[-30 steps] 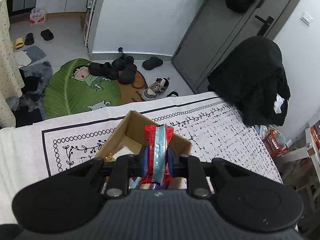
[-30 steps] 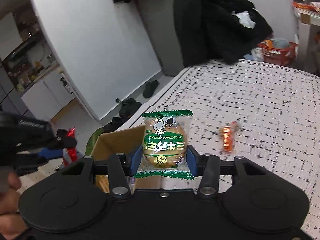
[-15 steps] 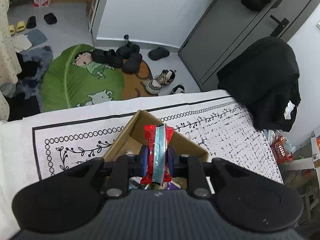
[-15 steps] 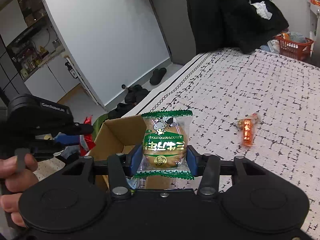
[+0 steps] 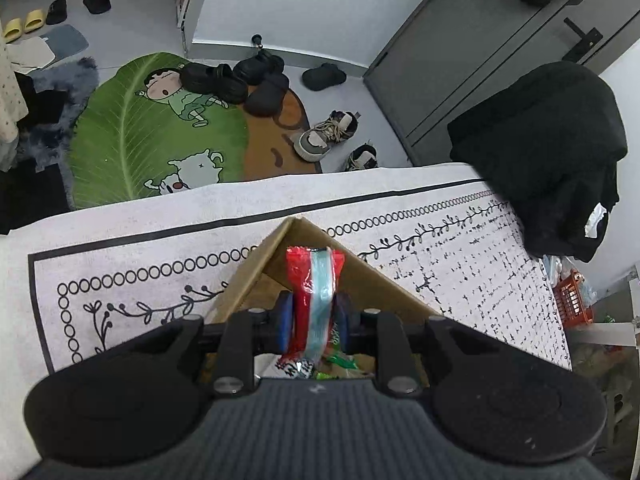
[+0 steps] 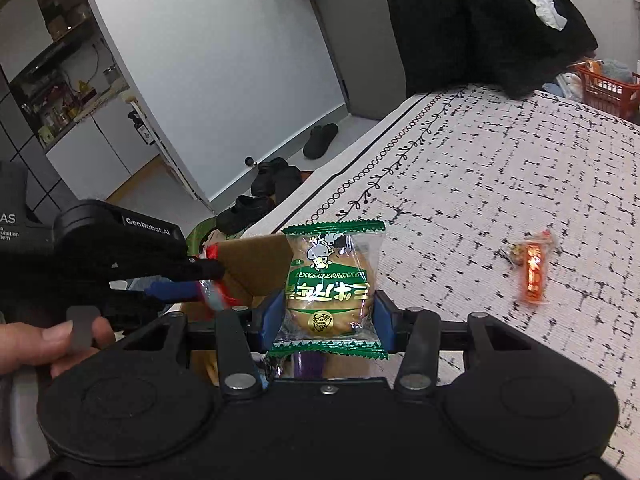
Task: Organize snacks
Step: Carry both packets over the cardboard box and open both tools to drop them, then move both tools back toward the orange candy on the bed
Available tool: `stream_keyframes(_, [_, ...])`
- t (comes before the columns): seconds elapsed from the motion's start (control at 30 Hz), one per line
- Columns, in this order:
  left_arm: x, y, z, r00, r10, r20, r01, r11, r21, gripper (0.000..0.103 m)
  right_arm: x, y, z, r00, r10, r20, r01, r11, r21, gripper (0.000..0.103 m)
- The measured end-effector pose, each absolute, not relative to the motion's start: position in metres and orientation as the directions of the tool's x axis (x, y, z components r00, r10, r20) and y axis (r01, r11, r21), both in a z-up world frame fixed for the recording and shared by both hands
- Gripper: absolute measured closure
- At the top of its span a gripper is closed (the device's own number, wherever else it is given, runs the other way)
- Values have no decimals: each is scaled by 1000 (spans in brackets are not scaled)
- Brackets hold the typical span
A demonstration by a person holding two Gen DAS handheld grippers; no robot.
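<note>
Patterned tablecloth (image 5: pixel 460 248): white with black print, covers the table. Cardboard box (image 5: pixel 360 280): open-topped, stands on the cloth near its far-left border; assorted wrappers lie inside, mostly hidden behind the grippers. Left gripper (image 5: pixel 313 312): held over the box, tilted downward; its jaws are opening, blue pads close on either side of a red and light-blue snack packet (image 5: pixel 314 280) that stands edge-on between them, top end poking beyond the fingertips; whether the pads press it cannot be told. Right gripper (image 6: pixel 326 316): near the box's right side; jaws clamped on a green-edged bun packet (image 6: pixel 330 284), held upright and face-on, wider than the pads. Orange wrapped candy (image 6: pixel 534 274): lies loose on the cloth, well right of the box.
</note>
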State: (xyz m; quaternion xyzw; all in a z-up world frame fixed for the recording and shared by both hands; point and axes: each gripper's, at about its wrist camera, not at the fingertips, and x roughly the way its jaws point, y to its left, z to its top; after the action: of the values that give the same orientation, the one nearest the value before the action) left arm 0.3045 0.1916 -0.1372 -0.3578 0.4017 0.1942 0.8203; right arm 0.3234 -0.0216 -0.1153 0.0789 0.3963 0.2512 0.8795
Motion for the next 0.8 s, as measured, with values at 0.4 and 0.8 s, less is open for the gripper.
stream_keyframes(0.4, [295, 211, -130, 588, 2, -809, -615, 650, -446, 66, 334, 12, -112, 544, 511, -666, -407, 855, 323, 57])
stream_keyframes(0.8, [265, 213, -91, 605, 31, -795, -603, 670, -433, 30, 329, 28, -95, 527, 519, -673, -414, 849, 330, 44])
